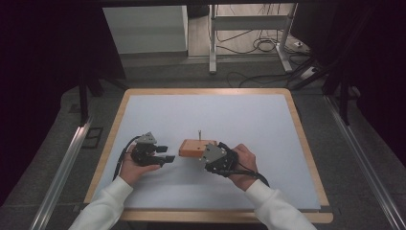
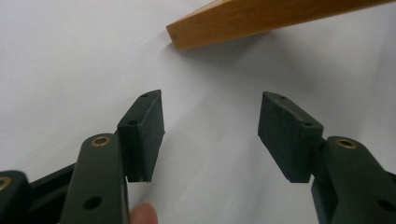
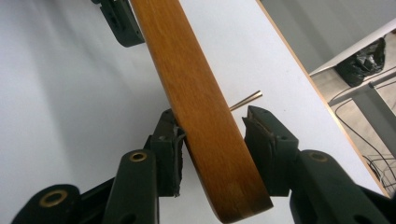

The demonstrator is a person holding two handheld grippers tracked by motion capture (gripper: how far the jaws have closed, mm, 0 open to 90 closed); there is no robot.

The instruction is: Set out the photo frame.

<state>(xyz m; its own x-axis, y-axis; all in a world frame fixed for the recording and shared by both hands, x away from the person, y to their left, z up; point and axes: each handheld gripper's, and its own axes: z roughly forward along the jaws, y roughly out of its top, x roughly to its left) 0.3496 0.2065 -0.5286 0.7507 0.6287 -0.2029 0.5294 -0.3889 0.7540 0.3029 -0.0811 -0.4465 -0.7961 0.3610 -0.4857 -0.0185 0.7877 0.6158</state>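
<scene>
A flat, rectangular block of orange-brown varnished wood (image 1: 194,147) lies near the middle of the white table top (image 1: 249,120), a little toward the person's side, with a thin metal pin (image 1: 199,134) standing up out of its upper face. The right gripper (image 1: 210,155) is at the block's right end. In the right gripper view its two black jaws straddle the block (image 3: 201,112) across its thin dimension, one pad pressed against one broad face and the other touching or all but touching the opposite face, so it looks to be gripping the wood, though how firmly the far pad bears is hard to judge. The pin (image 3: 246,101) pokes out just past that far jaw.

The left gripper (image 1: 163,154) hovers just beside the block's left end, jaws spread wide and holding nothing. In its own view the near corner of the block (image 2: 187,35) lies ahead of the gap and apart from both pads.

The block seems rigid and solid, probably of modest weight for its bulk, and it will not deform under the pads. The glossy finish could let it slip or pivot if it is pinched at one end alone, so a hold across the flat faces at both ends is likely steadier. The slim pin is the delicate part; it might bend if it is knocked or used as a handle, so the jaws are best kept clear of it.
</scene>
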